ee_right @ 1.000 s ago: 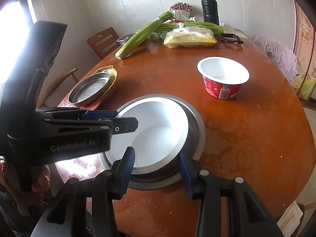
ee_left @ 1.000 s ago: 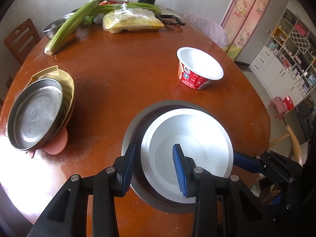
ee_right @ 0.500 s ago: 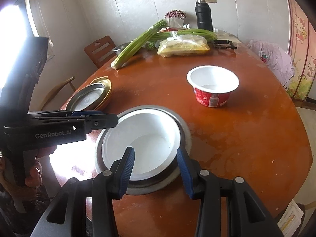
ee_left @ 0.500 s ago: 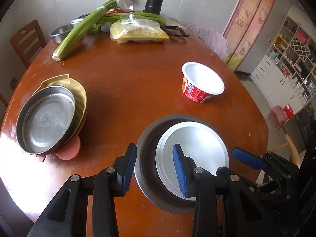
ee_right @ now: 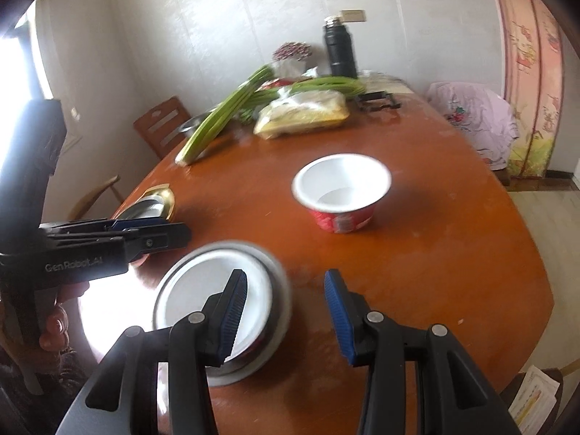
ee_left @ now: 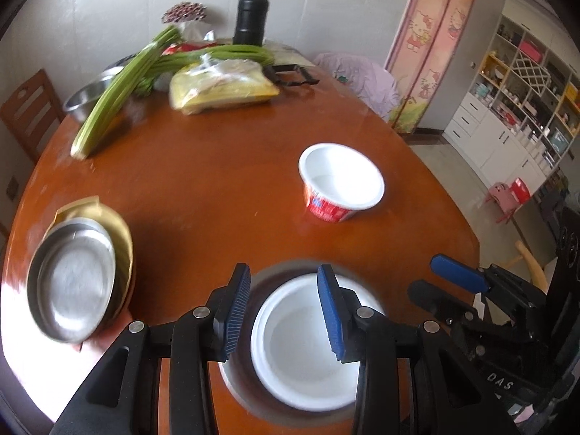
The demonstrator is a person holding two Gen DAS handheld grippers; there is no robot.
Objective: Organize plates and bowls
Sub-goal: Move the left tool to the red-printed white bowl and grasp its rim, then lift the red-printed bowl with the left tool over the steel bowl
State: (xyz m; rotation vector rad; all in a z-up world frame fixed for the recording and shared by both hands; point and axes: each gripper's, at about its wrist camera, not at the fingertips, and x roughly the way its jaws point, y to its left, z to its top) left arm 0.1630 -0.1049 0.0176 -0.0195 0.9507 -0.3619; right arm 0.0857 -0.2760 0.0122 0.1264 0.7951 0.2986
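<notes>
A white bowl (ee_left: 304,351) sits inside a larger steel plate (ee_left: 239,388) at the near edge of the round wooden table (ee_left: 217,188); both show in the right wrist view, the bowl (ee_right: 195,290) and the plate (ee_right: 279,290). My left gripper (ee_left: 284,311) is open and empty above them. My right gripper (ee_right: 286,311) is open and empty, just right of the bowl. A red-and-white paper bowl (ee_left: 340,185) stands further back (ee_right: 340,192). A steel plate (ee_left: 72,282) rests on a gold plate (ee_left: 119,239) at the left.
At the far side lie celery stalks (ee_left: 119,87), a bagged food packet (ee_left: 221,87), a steel basin (ee_left: 87,98), a black flask (ee_left: 250,18) and a black tool (ee_left: 293,74). Wooden chairs (ee_right: 163,127) stand at the left.
Both grippers have drawn back and risen from the white bowl and steel plate, which now look smaller and lower in both views. The right gripper has shifted to the right of the bowl.
</notes>
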